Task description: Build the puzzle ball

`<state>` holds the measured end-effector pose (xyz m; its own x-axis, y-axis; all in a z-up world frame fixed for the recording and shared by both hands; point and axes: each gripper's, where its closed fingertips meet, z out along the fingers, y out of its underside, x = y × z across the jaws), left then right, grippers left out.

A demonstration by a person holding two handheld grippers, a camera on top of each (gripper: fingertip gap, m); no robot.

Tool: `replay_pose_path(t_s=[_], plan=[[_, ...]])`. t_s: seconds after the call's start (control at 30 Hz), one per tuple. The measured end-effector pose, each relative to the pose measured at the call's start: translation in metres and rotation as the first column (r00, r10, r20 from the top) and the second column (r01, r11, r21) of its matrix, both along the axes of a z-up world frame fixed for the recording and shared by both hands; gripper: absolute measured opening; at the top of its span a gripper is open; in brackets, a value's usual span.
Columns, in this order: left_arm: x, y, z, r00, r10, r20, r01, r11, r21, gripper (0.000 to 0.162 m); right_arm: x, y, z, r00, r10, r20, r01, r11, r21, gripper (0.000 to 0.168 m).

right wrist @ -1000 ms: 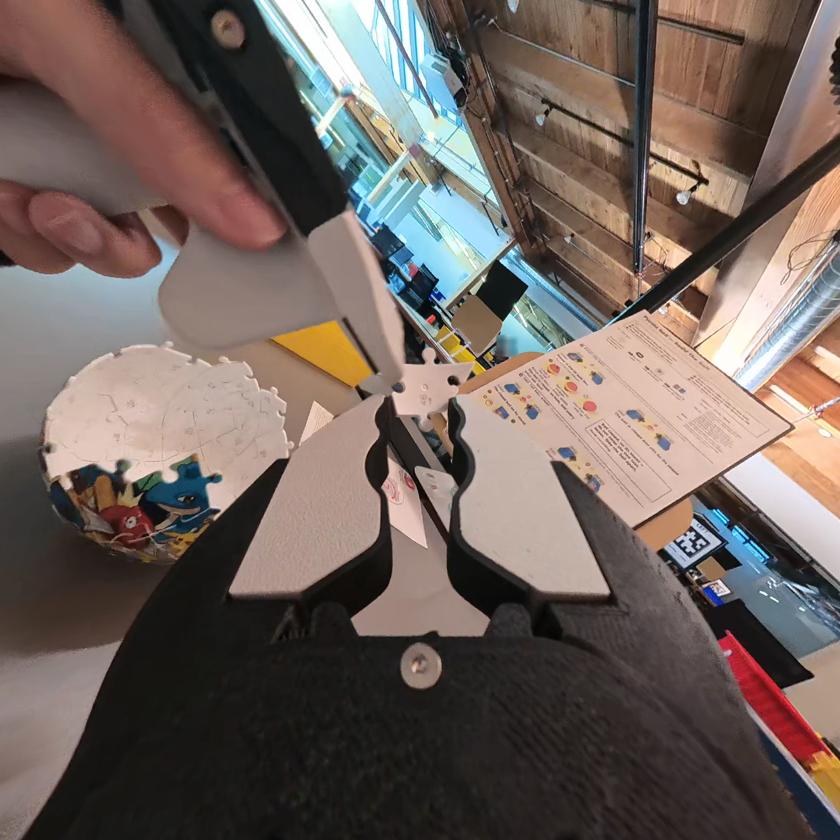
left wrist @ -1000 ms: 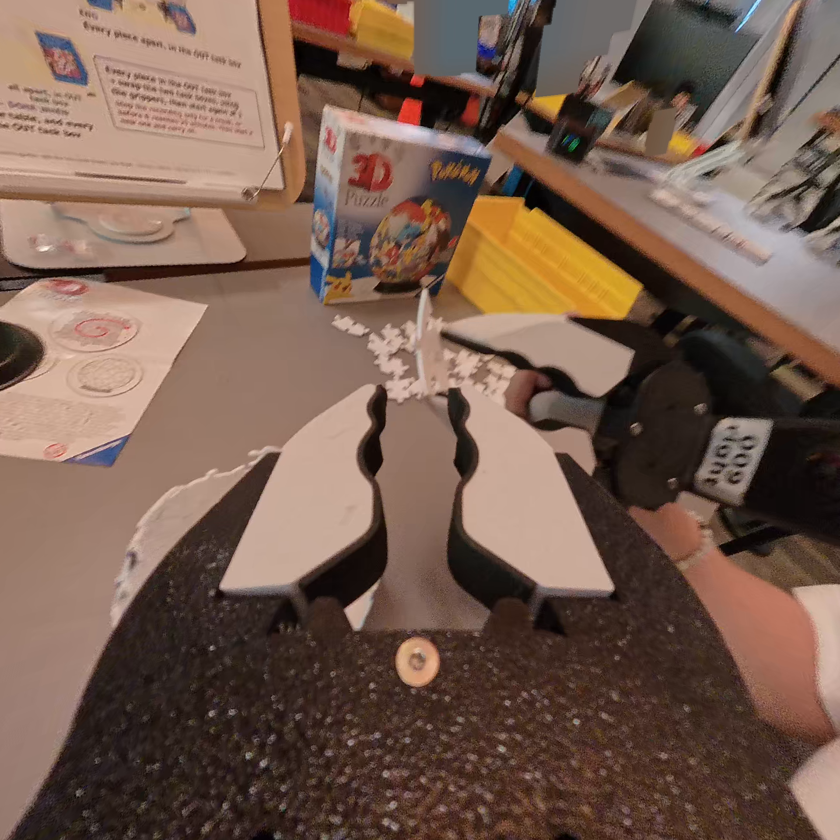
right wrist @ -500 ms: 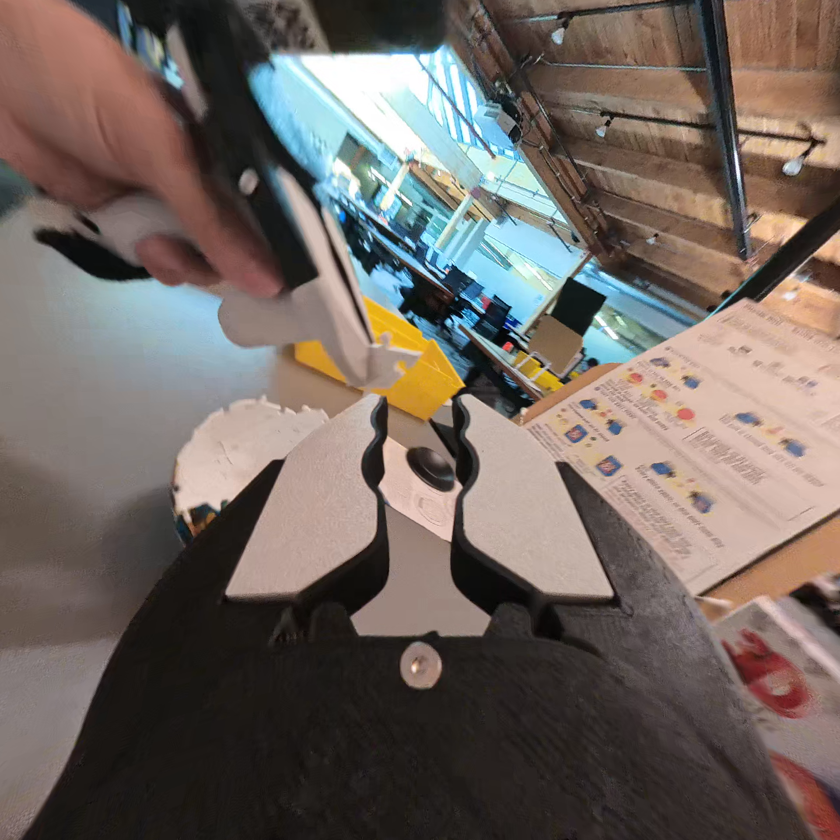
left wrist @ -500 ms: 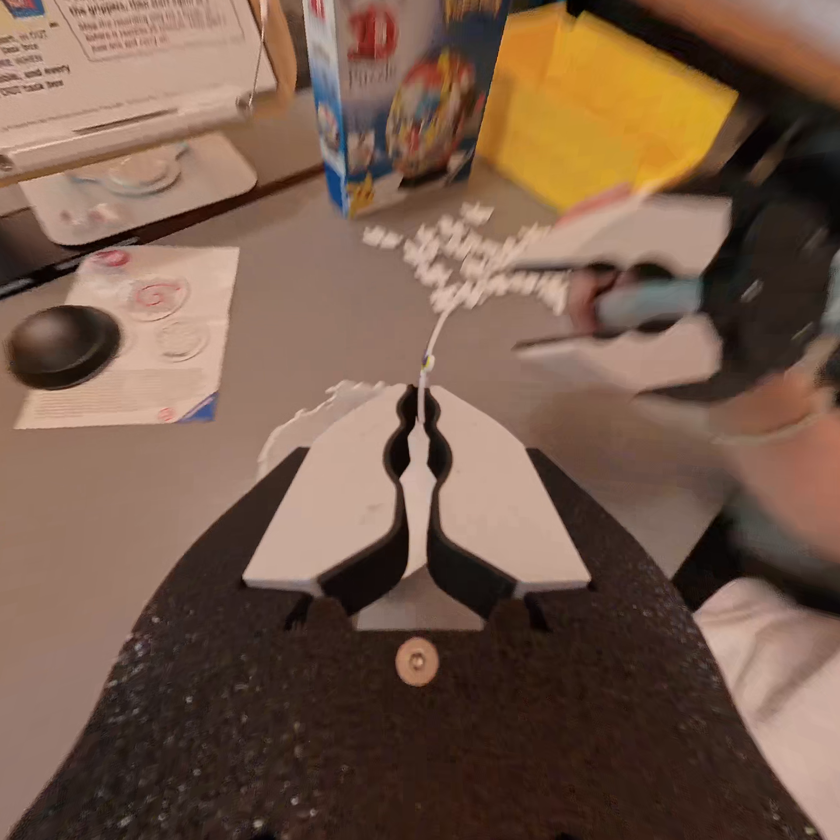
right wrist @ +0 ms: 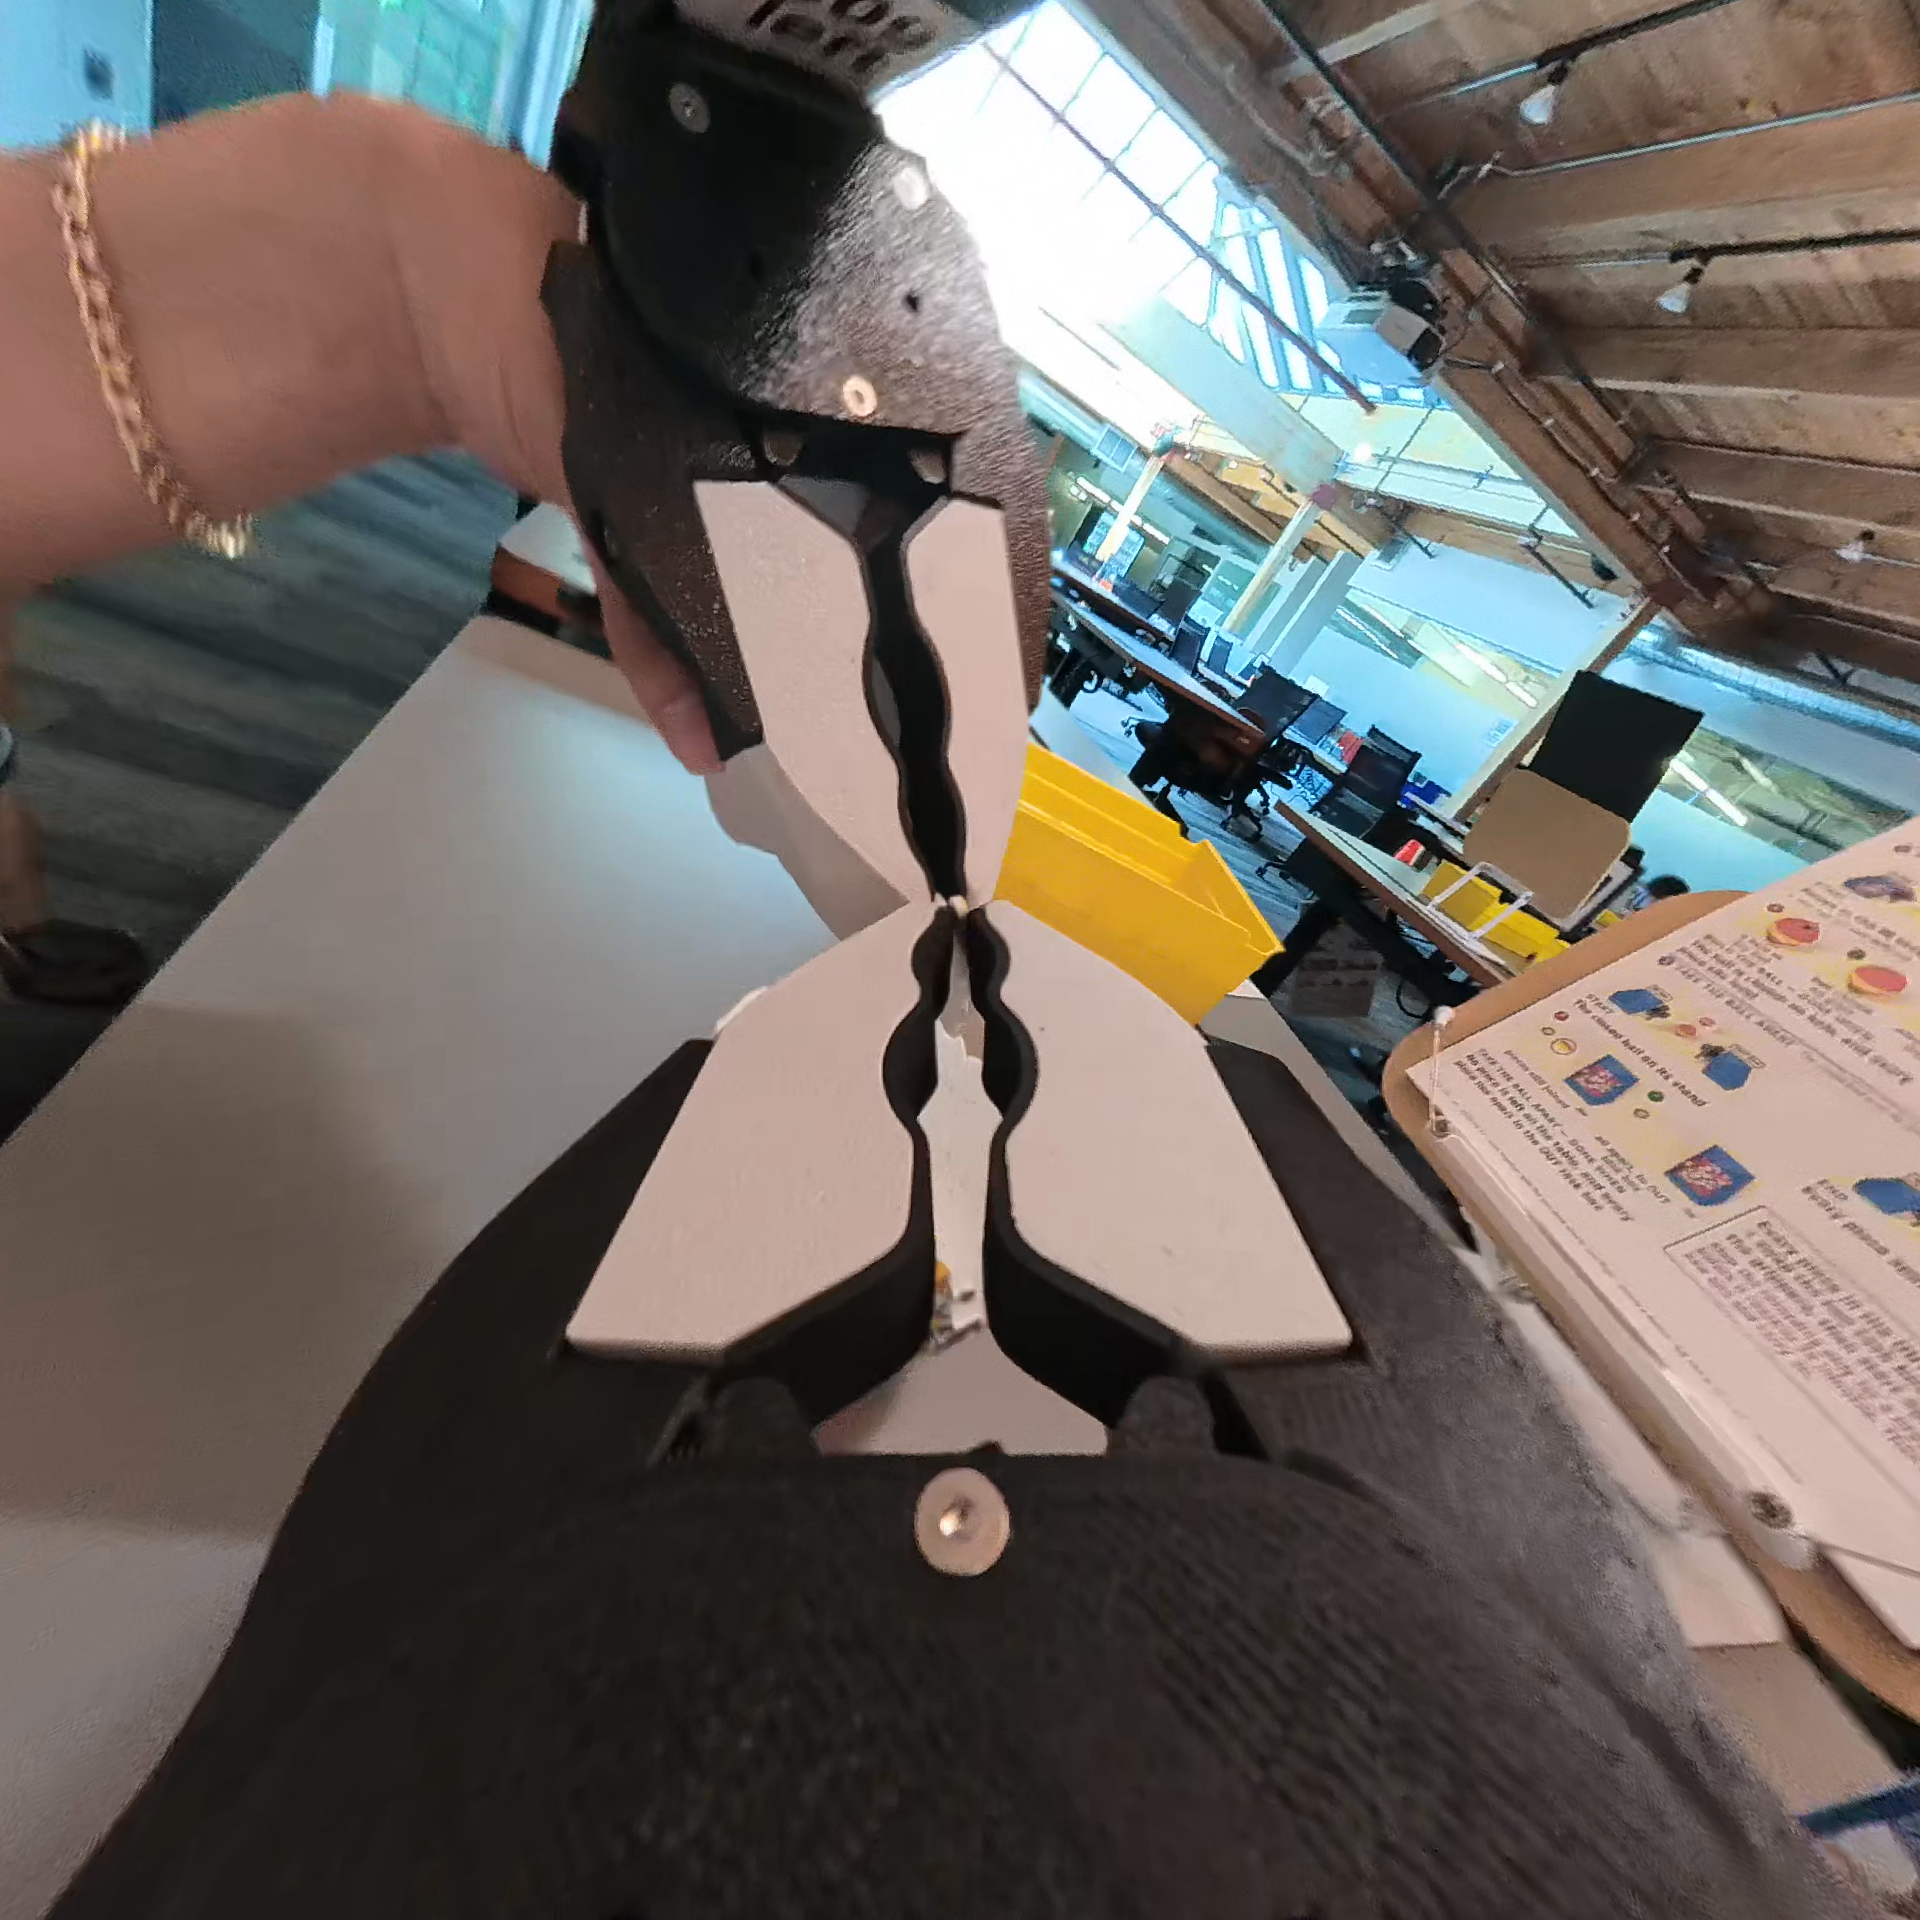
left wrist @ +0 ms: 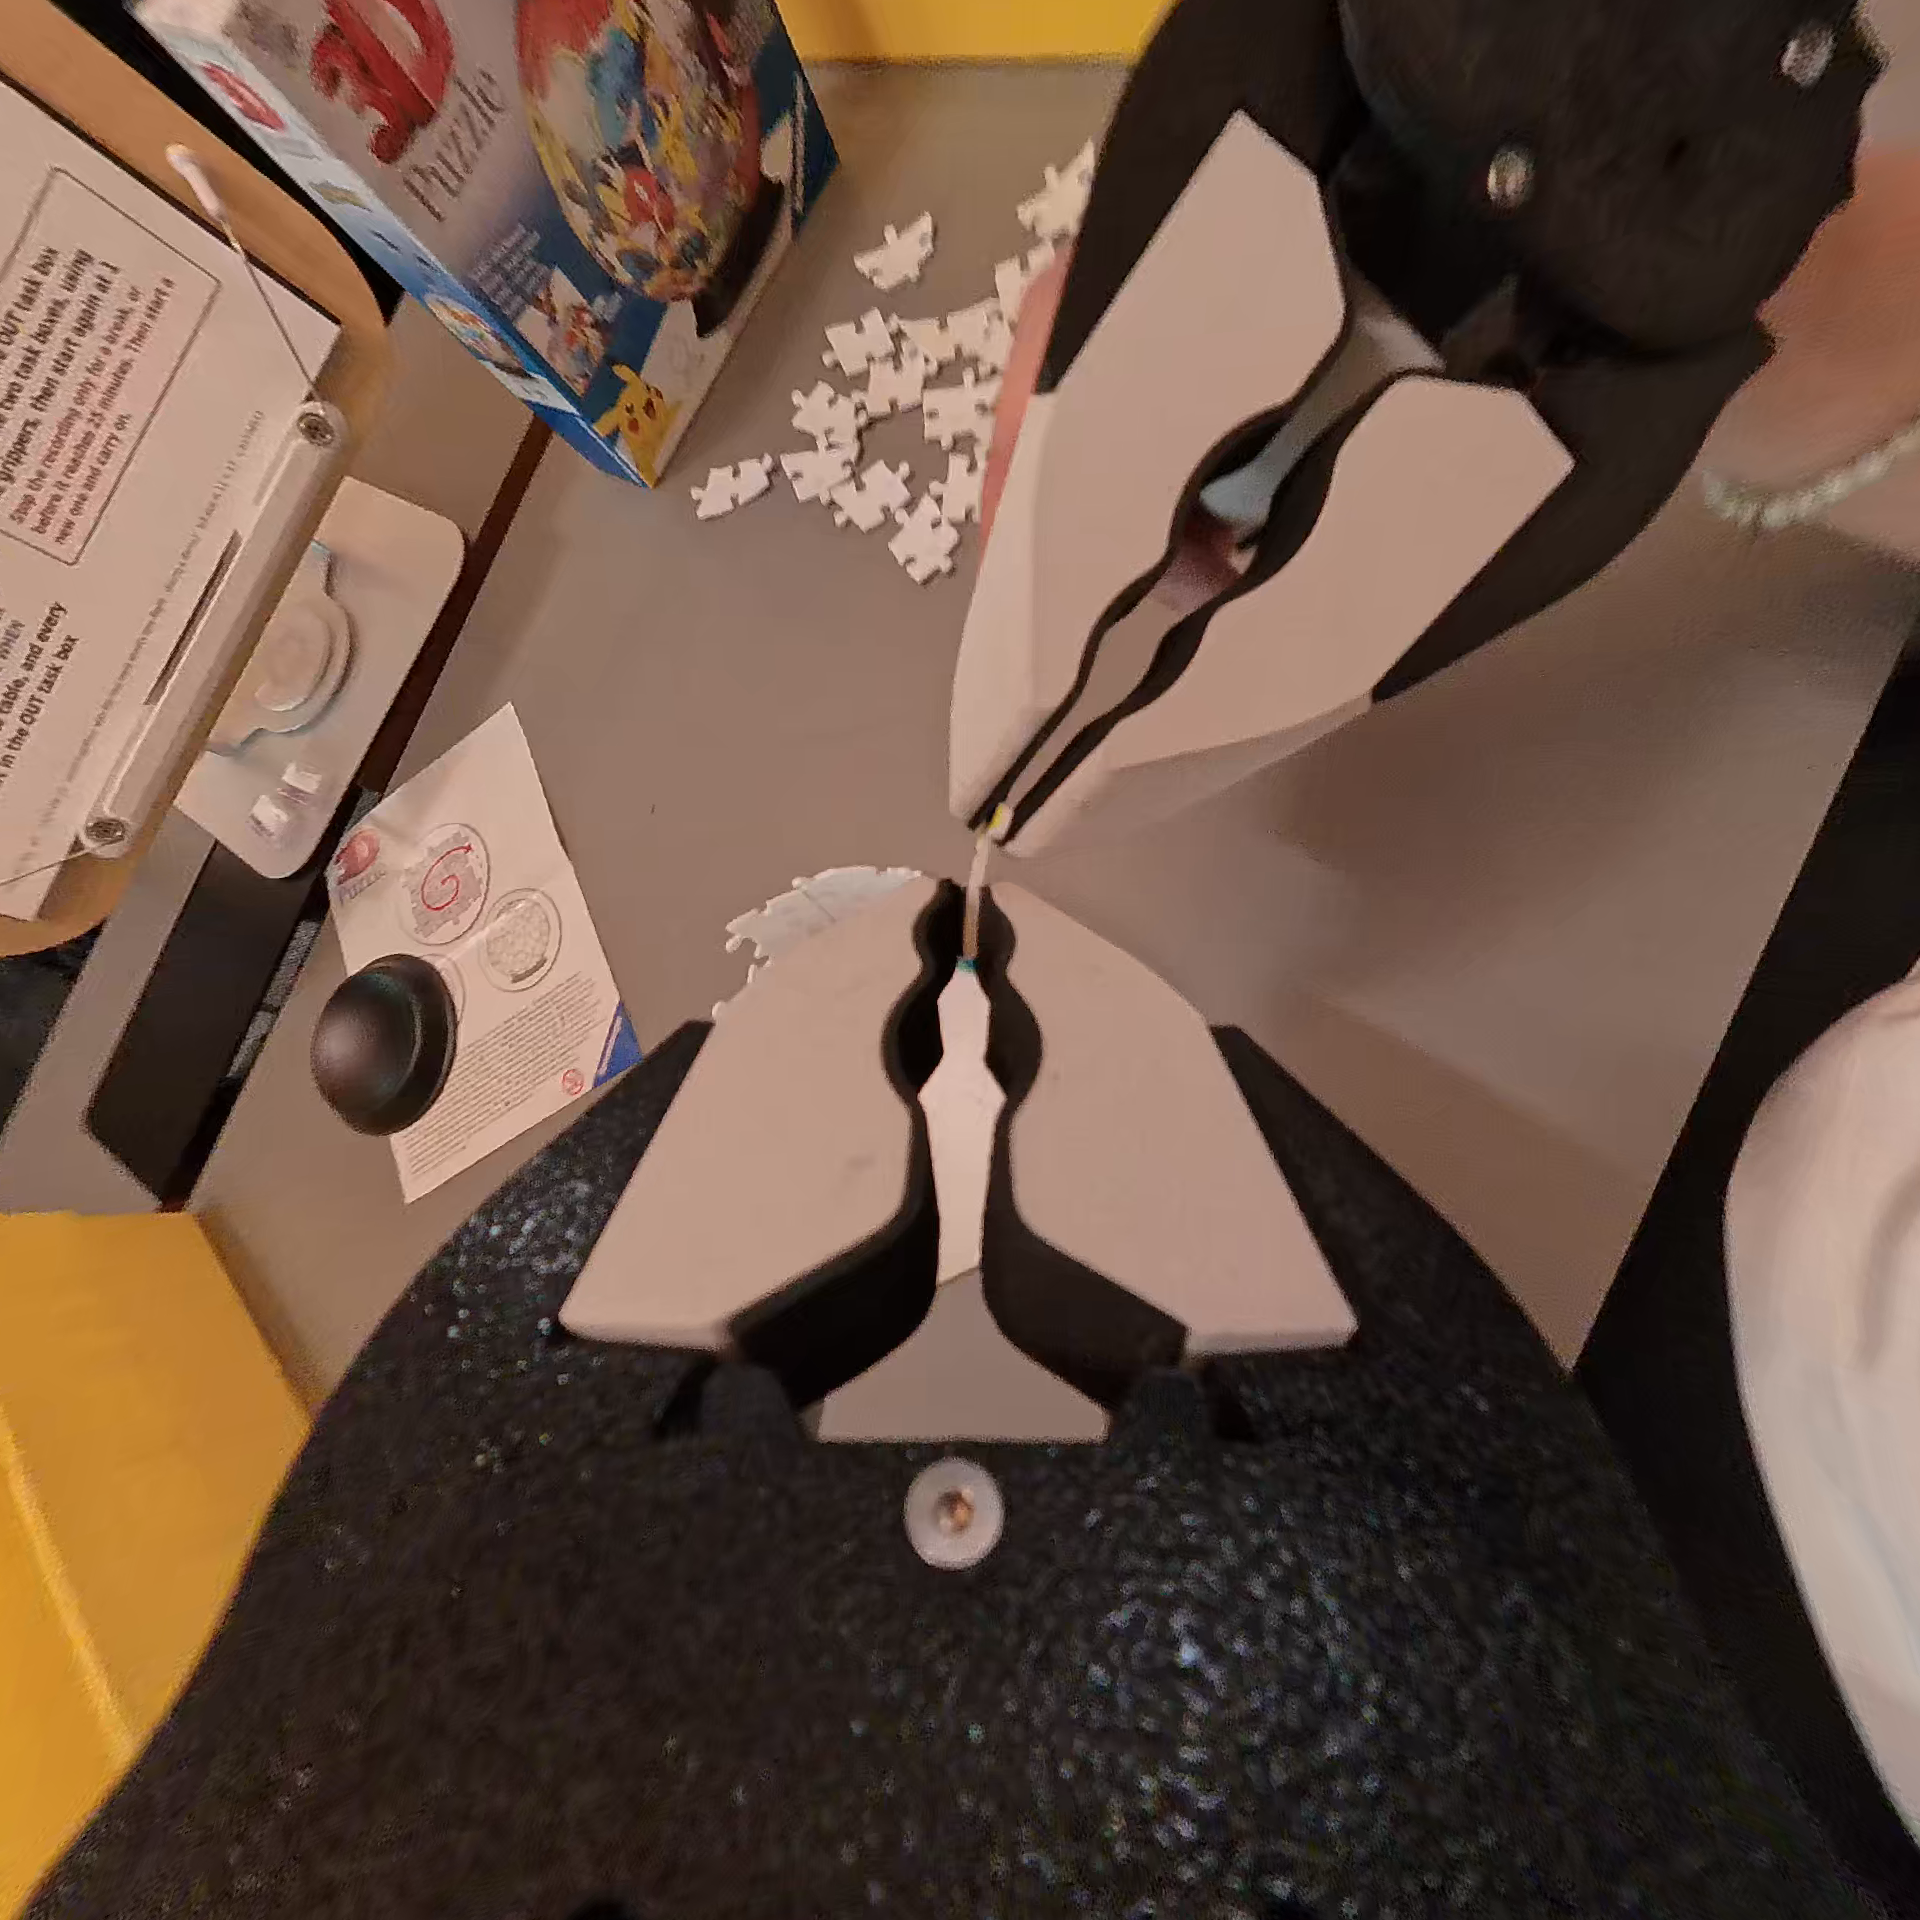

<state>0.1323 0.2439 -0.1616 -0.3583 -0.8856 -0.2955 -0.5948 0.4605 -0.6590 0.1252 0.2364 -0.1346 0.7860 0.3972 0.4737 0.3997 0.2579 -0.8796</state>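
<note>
Tip to tip above the grey table [left wrist: 665, 665], the left gripper [left wrist: 968, 914] and the right gripper [left wrist: 995, 826] both pinch one thin white puzzle piece [left wrist: 974, 883] edge-on, fingers nearly closed, with the white-lined half-built puzzle ball [left wrist: 800, 914] just left of them.

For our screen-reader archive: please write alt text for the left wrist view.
Two claws meet tip to tip over a grey table, left claw and right claw both pinching one thin puzzle piece edge-on. Loose white pieces and the puzzle box lie beyond.
</note>
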Motion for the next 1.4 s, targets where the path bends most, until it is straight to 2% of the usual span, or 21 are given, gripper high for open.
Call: replay_pose_path(t_s=[0.03, 0.2, 0.37, 0.47, 0.57, 0.63, 0.87, 1.1, 1.23, 1.27, 1.3, 1.4], plan=[[0.001, -0.001, 0.004, 1.0, 0.005, 0.028, -0.004, 0.999, -0.048, 0.003, 0.002, 0.0, 0.003, 0.998, 0.013, -0.056, -0.013, 1.0, -0.004, 0.003], [0.008, -0.005, 0.023, 0.985, 0.005, 0.174, 0.036, 0.972, -0.231, 0.003, 0.01, -0.001, 0.015, 0.941, 0.085, -0.329, -0.101, 0.994, -0.032, 0.003], [0.013, -0.007, 0.035, 0.962, 0.024, 0.271, 0.094, 0.906, -0.412, 0.003, 0.017, 0.0, 0.018, 0.876, 0.11, -0.47, -0.153, 0.987, -0.054, 0.002], [0.015, -0.003, 0.033, 0.964, 0.055, 0.26, 0.08, 0.873, -0.481, 0.003, 0.02, 0.004, 0.016, 0.856, 0.081, -0.51, -0.145, 0.986, -0.087, 0.002], [0.017, 0.006, 0.032, 0.958, 0.102, 0.269, 0.044, 0.873, -0.486, 0.006, 0.022, 0.009, 0.014, 0.83, 0.047, -0.556, -0.138, 0.983, -0.122, 0.002], [0.015, 0.018, 0.033, 0.949, 0.153, 0.277, -0.003, 0.879, -0.477, 0.015, 0.029, 0.012, 0.013, 0.802, 0.014, -0.597, -0.118, 0.984, -0.135, 0.002], [0.004, 0.028, 0.03, 0.947, 0.198, 0.255, -0.053, 0.875, -0.482, 0.018, 0.043, 0.011, 0.014, 0.706, 0.03, -0.707, -0.169, 0.977, -0.127, 0.002], [0.011, 0.013, 0.03, 0.959, 0.141, 0.247, -0.016, 0.893, -0.449, 0.018, 0.038, 0.013, 0.015, 0.694, 0.034, -0.719, -0.179, 0.976, -0.127, 0.002], [0.014, 0.01, 0.028, 0.963, 0.135, 0.233, -0.017, 0.894, -0.448, 0.018, 0.034, 0.013, 0.018, 0.659, 0.051, -0.751, -0.204, 0.972, -0.113, 0.002], [0.015, 0.01, 0.028, 0.962, 0.138, 0.234, -0.018, 0.893, -0.449, 0.016, 0.033, 0.013, 0.019, 0.653, 0.057, -0.755, -0.211, 0.971, -0.109, 0.002], [0.015, 0.011, 0.029, 0.959, 0.143, 0.243, -0.019, 0.893, -0.45, 0.006, 0.033, 0.014, 0.019, 0.654, 0.056, -0.754, -0.211, 0.971, -0.111, 0.002], [0.017, 0.013, 0.041, 0.942, 0.171, 0.289, -0.001, 0.862, -0.507, 0.002, 0.032, 0.014, 0.017, 0.681, 0.052, -0.73, -0.198, 0.973, -0.116, 0.002]])
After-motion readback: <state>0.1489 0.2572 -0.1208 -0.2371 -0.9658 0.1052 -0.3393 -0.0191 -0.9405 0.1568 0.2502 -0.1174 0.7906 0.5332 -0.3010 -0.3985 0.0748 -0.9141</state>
